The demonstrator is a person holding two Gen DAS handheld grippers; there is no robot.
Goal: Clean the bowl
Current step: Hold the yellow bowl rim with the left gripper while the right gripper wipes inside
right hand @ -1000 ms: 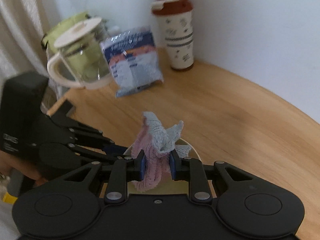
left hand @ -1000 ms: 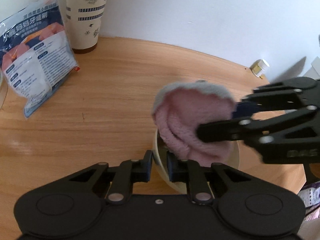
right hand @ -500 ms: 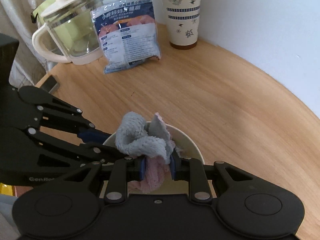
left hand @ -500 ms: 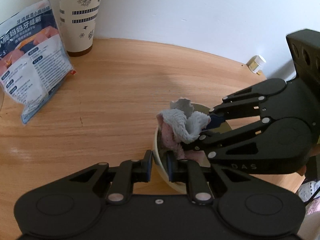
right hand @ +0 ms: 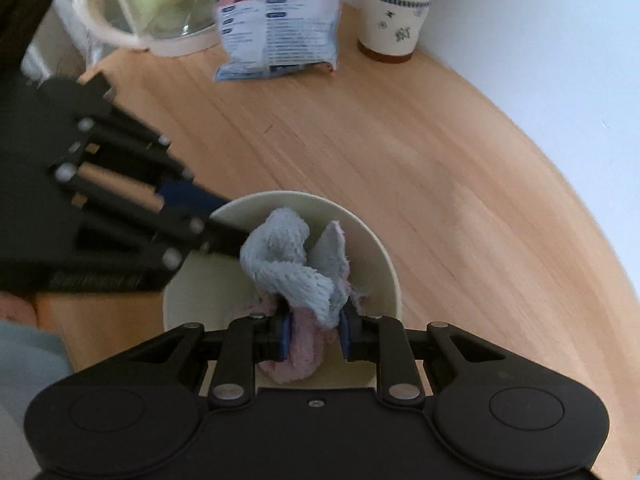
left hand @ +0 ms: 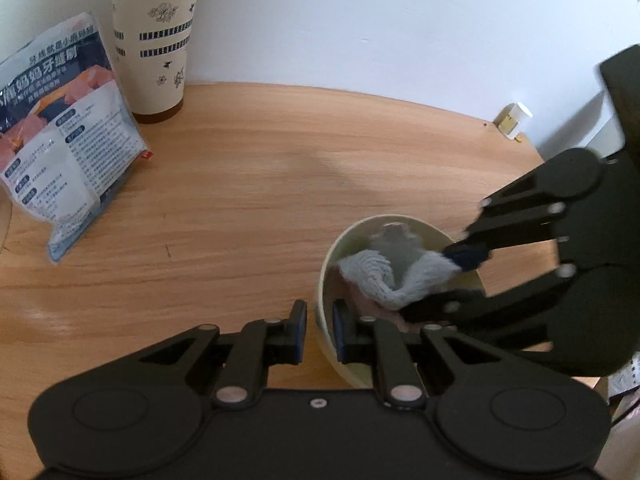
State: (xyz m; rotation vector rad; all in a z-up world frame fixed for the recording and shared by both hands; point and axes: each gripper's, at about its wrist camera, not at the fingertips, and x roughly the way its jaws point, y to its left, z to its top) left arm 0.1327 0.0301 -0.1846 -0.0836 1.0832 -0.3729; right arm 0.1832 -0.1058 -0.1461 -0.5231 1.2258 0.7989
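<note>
A cream bowl (left hand: 400, 224) stands on the wooden table and also shows in the right wrist view (right hand: 376, 248). My left gripper (left hand: 319, 330) is shut on the bowl's near rim, one finger inside and one outside. My right gripper (right hand: 312, 330) is shut on a pink and grey cloth (right hand: 288, 264) and holds it down inside the bowl. The cloth (left hand: 384, 276) shows bunched in the bowl in the left wrist view, with the right gripper coming in from the right. The bowl's bottom is hidden under the cloth.
A patterned paper cup (left hand: 154, 40) stands at the back by the wall, with a blue and white snack bag (left hand: 60, 132) beside it. A glass jug (right hand: 160, 8) stands at the table's far left. A small white-capped jar (left hand: 514, 118) sits off the far edge.
My right gripper has lowered the cloth from above the bowl down into it. The left gripper has kept its hold on the rim.
</note>
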